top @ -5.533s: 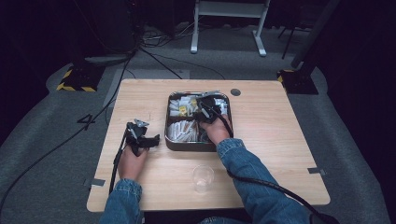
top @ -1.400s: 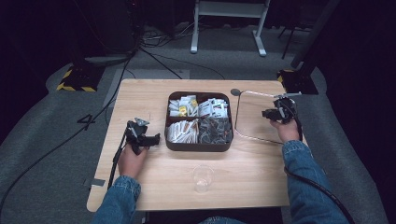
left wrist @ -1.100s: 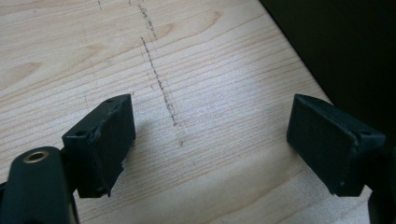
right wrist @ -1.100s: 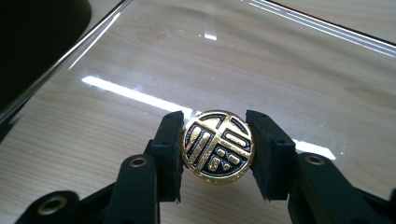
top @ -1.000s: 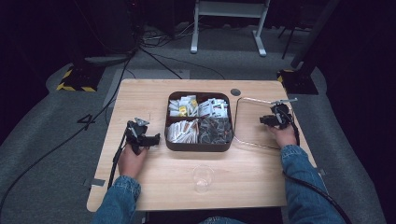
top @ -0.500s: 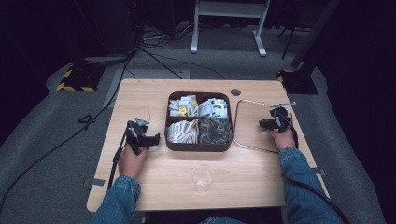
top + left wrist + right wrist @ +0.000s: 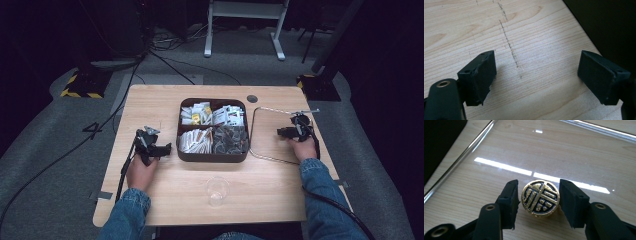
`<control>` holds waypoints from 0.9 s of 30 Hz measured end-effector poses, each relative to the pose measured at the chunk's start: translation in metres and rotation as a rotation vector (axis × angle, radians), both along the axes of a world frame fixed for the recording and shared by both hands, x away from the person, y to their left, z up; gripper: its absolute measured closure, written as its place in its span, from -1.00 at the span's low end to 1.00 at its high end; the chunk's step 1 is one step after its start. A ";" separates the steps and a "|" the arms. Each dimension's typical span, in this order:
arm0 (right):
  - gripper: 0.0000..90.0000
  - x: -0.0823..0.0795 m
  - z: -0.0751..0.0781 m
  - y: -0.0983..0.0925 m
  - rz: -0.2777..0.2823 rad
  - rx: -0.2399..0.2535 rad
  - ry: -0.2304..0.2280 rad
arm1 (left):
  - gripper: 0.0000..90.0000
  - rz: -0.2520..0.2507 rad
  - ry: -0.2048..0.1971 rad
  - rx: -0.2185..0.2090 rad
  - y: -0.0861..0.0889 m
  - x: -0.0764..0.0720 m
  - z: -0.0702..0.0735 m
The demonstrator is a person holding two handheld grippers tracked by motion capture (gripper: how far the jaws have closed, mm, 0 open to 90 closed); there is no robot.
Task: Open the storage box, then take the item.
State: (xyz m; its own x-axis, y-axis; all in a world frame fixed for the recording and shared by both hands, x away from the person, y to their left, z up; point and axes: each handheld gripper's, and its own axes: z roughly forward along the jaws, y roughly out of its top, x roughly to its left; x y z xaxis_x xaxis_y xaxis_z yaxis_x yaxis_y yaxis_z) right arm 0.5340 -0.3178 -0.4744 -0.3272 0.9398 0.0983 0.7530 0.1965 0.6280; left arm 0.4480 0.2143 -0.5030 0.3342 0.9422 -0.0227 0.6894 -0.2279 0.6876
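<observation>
A small clear cup sits near. On the left, the left hand-held gripper rests spread wide. On the right, the right hand-held gripper has just been opening around the gold knob of the glass lid, lying flat on the surface beside the box.

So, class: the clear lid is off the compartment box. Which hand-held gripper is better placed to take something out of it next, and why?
Left. The left hand-held gripper is open, empty and right beside the box. The right hand-held gripper, jaws just opening, brackets the knob of the lid.

clear lid flat on table, gold knob
</observation>
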 end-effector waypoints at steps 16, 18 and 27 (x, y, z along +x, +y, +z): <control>0.02 -0.015 0.042 0.020 -0.012 0.070 -0.123 | -0.65 -0.001 0.000 -0.002 0.000 0.000 0.000; 0.02 -0.020 0.052 0.027 -0.012 0.073 -0.149 | -0.65 -0.001 0.000 0.000 0.000 0.000 0.000; 0.06 -0.030 0.070 0.049 0.030 0.102 -0.175 | -0.65 -0.001 -0.002 0.001 0.000 0.000 0.000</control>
